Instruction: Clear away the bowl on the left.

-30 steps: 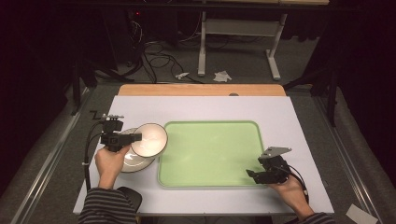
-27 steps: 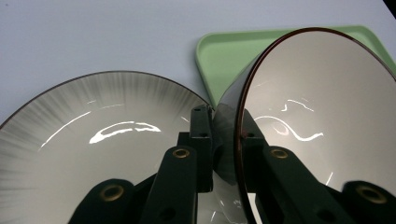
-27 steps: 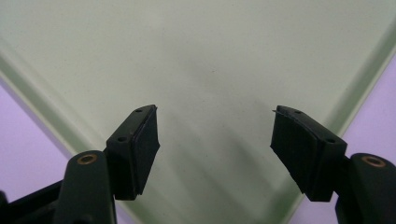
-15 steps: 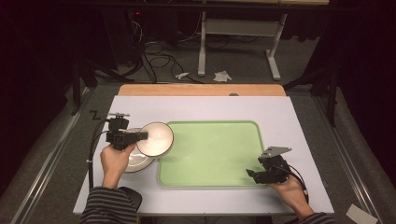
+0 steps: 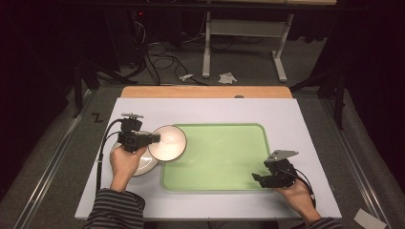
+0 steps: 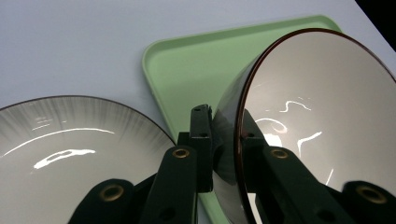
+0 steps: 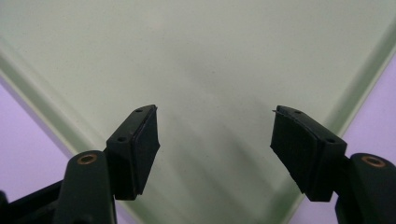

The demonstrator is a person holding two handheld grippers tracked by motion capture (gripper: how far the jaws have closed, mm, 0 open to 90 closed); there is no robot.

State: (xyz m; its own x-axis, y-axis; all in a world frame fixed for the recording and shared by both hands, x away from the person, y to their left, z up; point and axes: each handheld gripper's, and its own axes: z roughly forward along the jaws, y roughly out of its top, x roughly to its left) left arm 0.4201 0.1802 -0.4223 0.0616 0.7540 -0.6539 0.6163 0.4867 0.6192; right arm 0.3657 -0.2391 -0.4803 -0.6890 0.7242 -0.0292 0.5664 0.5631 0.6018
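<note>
The bowl (image 5: 167, 142) is up off the table, pinched by its rim in the left gripper (image 5: 152, 138), one black jaw inside the wall and one outside, clamped tight on that thin edge. It hangs tilted over the left rim of the green tray (image 5: 224, 181), mouth turned toward the tray's middle, so I judge the pick is done and the carry is half made; what is left is to bring it fully over the tray and set it down flat. Glossy stuff, this bowl: pale cream inside with a dark brown lip and a dark shiny outer wall (image 6: 229, 140). Beneath it sits a shallow white plate (image 6: 70, 154) with fine grey brushed streaks at its border, resting on the white table (image 5: 296, 119) just beside the tray. The tray is matte, smooth, round-cornered with a low raised rim. Over its near right corner the right gripper (image 7: 215, 140) hovers with jaws wide apart, nothing between them.
</note>
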